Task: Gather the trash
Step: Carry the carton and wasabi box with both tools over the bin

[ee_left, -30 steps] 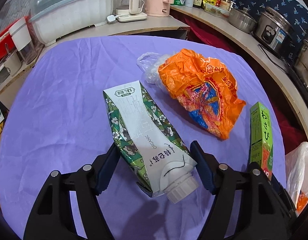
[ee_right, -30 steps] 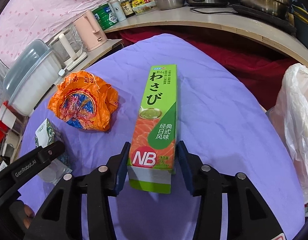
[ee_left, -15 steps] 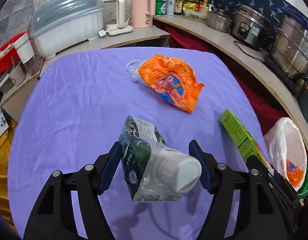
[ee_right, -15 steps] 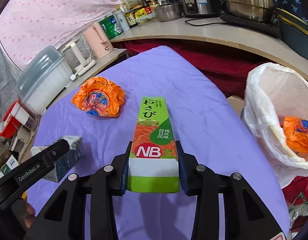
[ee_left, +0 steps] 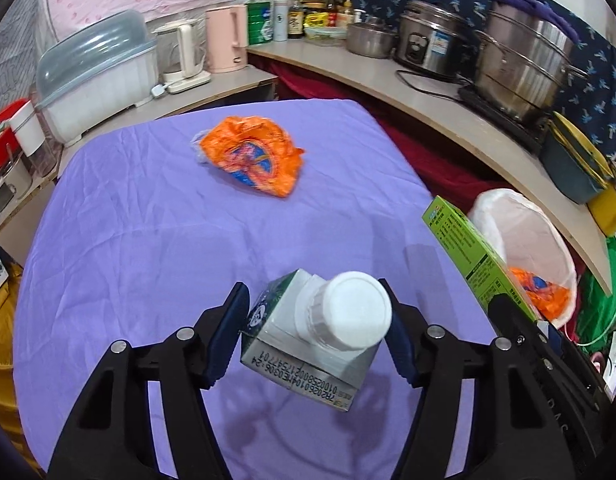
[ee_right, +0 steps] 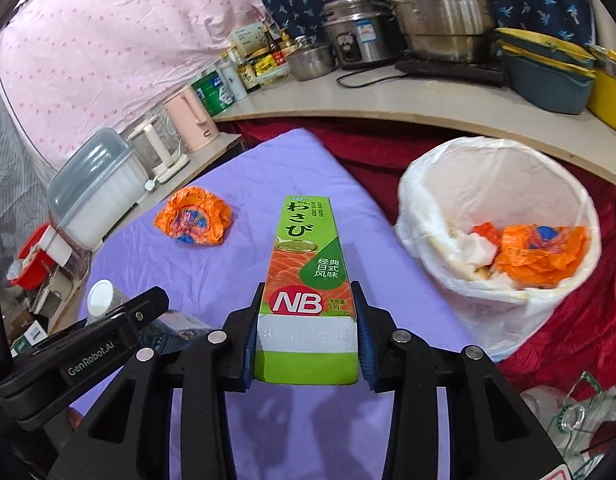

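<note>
My left gripper (ee_left: 314, 320) is shut on a green and white drink carton (ee_left: 308, 344) with a white screw cap, held above the purple table (ee_left: 148, 240). My right gripper (ee_right: 306, 328) is shut on a green wasabi box (ee_right: 306, 280), also lifted; the box shows in the left wrist view (ee_left: 472, 252). A crumpled orange wrapper (ee_left: 252, 156) lies on the far part of the table, also seen in the right wrist view (ee_right: 194, 220). A bin lined with a white bag (ee_right: 440, 184) stands right of the table and holds orange and white trash.
A curved counter (ee_left: 448, 120) with steel pots, a rice cooker and bottles runs behind and to the right. A dish rack (ee_left: 96, 80), kettles and a red tub stand at the left. Red cloth (ee_right: 368, 148) lies between table and counter.
Both grippers have lifted their items off the table and risen. The carton has tipped so its cap faces the camera. The bin has come into view on the right.
</note>
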Tool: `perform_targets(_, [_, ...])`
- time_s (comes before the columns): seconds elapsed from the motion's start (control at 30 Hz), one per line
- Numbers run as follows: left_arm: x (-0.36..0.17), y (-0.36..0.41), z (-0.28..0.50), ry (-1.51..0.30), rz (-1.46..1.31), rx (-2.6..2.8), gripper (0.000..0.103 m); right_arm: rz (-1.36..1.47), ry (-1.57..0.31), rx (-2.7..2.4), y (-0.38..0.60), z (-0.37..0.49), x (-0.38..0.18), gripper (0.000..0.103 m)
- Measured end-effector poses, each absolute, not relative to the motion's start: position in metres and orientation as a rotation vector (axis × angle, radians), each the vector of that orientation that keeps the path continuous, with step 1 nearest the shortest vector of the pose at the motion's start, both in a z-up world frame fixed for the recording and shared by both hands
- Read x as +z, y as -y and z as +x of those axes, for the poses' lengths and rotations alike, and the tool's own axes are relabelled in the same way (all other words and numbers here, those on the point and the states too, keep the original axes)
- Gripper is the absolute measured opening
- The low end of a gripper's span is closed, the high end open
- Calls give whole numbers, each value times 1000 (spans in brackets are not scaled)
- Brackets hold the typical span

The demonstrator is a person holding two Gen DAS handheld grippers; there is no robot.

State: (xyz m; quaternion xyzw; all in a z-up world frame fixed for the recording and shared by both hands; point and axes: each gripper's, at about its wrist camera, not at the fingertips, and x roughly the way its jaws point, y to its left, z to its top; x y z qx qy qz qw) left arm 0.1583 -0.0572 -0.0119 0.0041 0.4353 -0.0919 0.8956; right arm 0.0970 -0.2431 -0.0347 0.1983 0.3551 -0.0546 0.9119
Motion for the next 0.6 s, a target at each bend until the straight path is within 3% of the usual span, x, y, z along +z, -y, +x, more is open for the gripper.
perform_targets(0.6, [18, 191, 113, -842, 115, -449, 58, 518, -622, -326, 371, 14, -24, 38])
